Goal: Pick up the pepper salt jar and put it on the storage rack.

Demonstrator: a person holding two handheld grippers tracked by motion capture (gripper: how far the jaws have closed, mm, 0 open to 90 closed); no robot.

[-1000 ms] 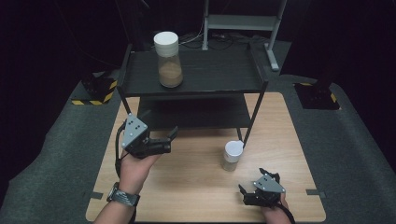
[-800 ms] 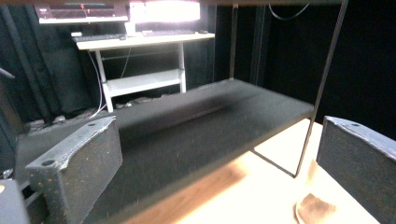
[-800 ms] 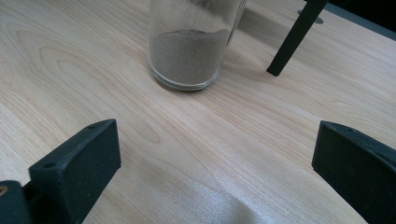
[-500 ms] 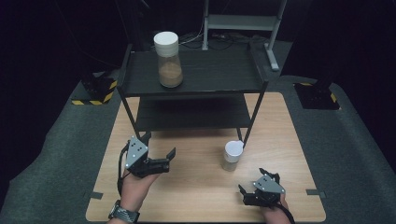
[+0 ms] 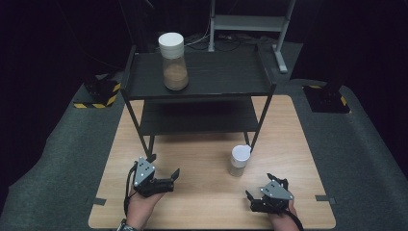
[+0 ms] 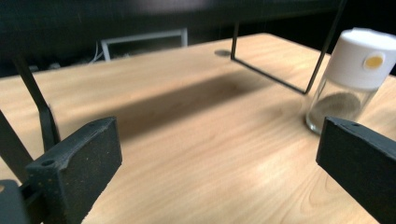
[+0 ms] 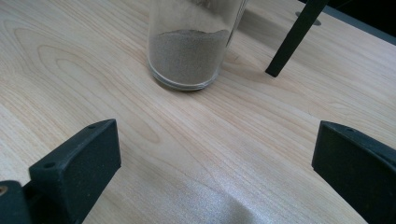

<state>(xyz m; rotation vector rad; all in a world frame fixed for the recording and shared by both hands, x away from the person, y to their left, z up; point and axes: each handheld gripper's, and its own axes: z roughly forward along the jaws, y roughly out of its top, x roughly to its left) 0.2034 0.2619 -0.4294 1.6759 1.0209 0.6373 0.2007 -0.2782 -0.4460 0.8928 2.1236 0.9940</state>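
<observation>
Black pads: both tools have chunky black jaws, and both are spread wide with nothing between them
Left tool: left tool [image 5: 168, 179] sits low over the near-left part of the surface, jaws aimed right toward the small jar, well apart from it
Right tool: right tool [image 5: 256, 196] is at the near-right edge, just behind the small jar and pointed at it, close but not touching
Small jar: small jar [image 5: 239, 160] stands upright on the wood right beside the front right leg of the shelf rack, white cap on, greyish-brown powder in the bottom part of the glass; the right gripper view looks straight at its base [image 7: 188, 51]
Big jar: big jar [image 5: 173, 60] with the same white cap and sandy fill already sits on the top shelf [image 5: 221, 74], left side
Surface: light wood surface [image 5: 202, 202], bare around the hands
Progress: my guess is one jar is shelved and the small one is next; nothing has been grabbed, so the approach, the grip, the lift and the placing are all left to do
</observation>
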